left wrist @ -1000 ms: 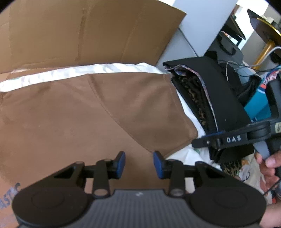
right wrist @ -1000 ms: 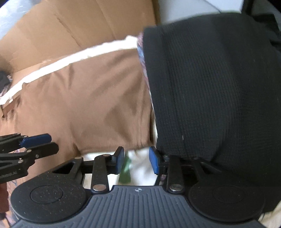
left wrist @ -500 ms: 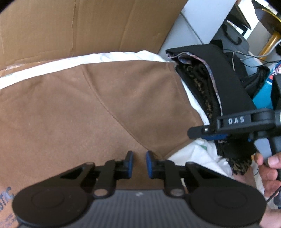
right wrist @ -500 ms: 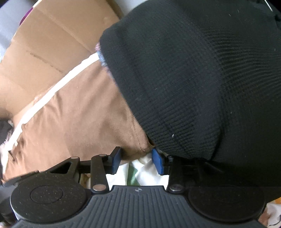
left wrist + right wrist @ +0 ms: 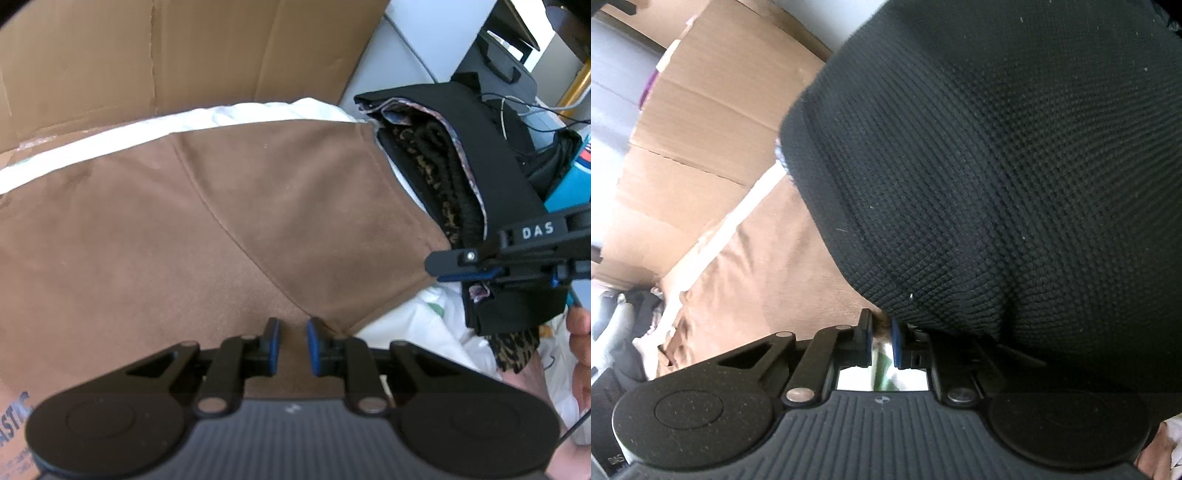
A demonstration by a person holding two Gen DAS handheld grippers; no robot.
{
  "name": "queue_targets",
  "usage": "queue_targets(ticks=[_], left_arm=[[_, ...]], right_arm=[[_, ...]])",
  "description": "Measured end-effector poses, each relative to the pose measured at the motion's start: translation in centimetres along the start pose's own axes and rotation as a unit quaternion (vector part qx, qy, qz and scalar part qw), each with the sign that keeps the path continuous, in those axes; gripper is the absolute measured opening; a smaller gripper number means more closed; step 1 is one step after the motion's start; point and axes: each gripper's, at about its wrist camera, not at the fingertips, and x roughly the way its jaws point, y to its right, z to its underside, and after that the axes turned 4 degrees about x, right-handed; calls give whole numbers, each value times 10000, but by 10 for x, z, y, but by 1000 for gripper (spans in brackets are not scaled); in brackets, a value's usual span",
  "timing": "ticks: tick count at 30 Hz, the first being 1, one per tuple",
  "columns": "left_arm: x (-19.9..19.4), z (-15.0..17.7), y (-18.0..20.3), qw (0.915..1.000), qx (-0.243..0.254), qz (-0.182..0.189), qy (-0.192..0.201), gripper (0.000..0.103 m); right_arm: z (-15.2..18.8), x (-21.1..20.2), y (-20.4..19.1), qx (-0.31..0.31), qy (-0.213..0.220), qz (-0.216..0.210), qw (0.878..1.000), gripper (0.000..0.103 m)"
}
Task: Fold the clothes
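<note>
My left gripper (image 5: 292,345) hangs at the near hem of the brown garment (image 5: 229,229), jaws nearly together with a bare slit between them, grasping nothing I can see. At three o'clock, my right gripper (image 5: 882,342) pinches the garment's corner under a black knit pile (image 5: 997,166). At twelve o'clock, a cardboard sheet (image 5: 166,55) stands.
</note>
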Motion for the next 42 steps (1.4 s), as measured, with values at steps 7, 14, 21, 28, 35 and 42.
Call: queue_targets(ticks=[7,14,21,28,35,42], left_arm=[[-5,1,0,9996,-217,-133,89,17],[-11,3,8,9994,-237,-173,183,17],[-7,11,17,9993,-259,-216,167,15],[-1,9,22,9992,-243,-279,122,13],[6,13,22,9989,-380,-242,145,11],[9,19,14,9962,-798,-92,332,10]], right_arm=[[-1,-10,1,-111,109,-315,9994,8],[-5,-17,-2,-332,252,-471,9980,6],[-10,-20,-1,-362,339,-612,9969,5],[-2,-32,-16,-593,460,-1018,9920,5],[2,-43,-36,-1104,399,-1438,9826,4],[17,-55,-58,-1472,252,-1706,9739,4]])
